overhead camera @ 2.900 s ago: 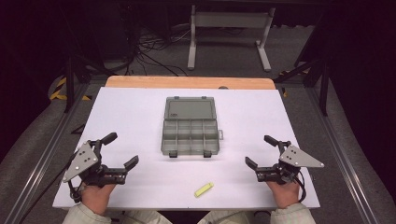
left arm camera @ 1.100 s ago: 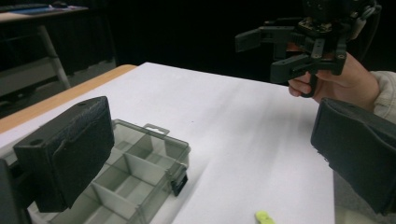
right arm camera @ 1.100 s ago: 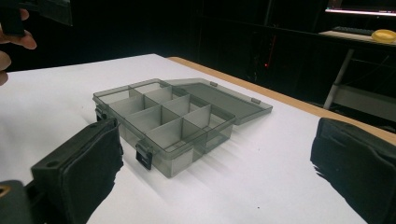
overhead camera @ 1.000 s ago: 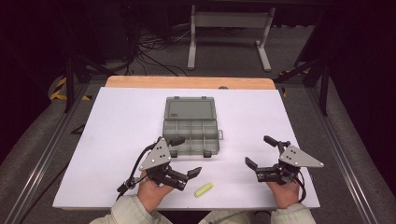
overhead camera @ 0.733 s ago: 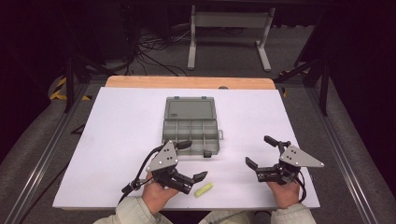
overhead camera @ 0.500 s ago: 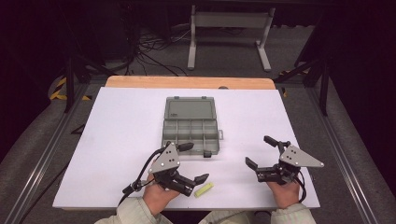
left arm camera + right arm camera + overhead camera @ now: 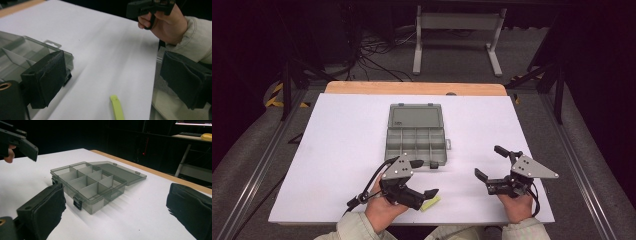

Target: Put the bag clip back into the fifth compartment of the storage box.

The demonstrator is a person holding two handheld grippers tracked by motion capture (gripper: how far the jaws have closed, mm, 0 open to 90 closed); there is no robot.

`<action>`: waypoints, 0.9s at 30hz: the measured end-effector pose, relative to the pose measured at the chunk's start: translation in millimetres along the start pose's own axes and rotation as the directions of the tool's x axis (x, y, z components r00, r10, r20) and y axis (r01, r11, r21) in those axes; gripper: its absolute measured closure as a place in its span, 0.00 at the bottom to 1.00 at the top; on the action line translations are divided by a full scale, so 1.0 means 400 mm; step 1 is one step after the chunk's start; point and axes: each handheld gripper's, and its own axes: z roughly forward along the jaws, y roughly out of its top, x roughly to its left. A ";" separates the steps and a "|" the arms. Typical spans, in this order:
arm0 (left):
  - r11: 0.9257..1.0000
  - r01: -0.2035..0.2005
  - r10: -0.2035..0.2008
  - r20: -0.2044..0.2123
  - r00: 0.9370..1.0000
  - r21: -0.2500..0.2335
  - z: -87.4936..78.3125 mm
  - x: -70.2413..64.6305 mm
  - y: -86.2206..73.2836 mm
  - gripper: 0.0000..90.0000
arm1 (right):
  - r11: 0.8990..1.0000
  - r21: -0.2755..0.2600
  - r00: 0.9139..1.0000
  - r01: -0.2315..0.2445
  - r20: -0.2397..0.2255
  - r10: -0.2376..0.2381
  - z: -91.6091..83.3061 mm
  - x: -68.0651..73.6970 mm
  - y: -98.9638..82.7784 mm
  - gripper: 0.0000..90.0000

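You are reaching for the yellow strip [image 7: 117, 108] near the bench [image 7: 337, 150] edge. Your left gripper [image 7: 424, 178] has just been closing a little, jaws apart, nothing between. Lower them around it, then squeeze.

Open organizer box [image 7: 417, 133] blocks table [image 7: 342, 135] centre (lid flat behind); bare table both sides, near edge between grippers.

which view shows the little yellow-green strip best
The left gripper view: the yellow-green strip lies close up on the white table, between the open jaws of the left gripper, untouched. In the high view it is small and partly covered by that gripper.
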 end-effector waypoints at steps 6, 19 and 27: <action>0.995 -0.006 0.007 -0.004 1.000 0.100 0.022 -0.007 0.004 0.09 | 1.000 0.003 1.000 0.000 0.000 0.000 0.000 -0.001 0.000 0.02; 0.955 0.032 -0.033 -0.001 0.999 0.294 0.071 -0.012 -0.007 0.08 | 1.000 0.012 1.000 -0.006 -0.002 0.006 0.001 -0.002 -0.001 0.02; 0.923 0.033 -0.041 0.012 0.999 0.385 0.095 -0.019 -0.014 0.09 | 1.000 0.012 1.000 -0.005 -0.001 0.005 0.001 -0.002 -0.001 0.02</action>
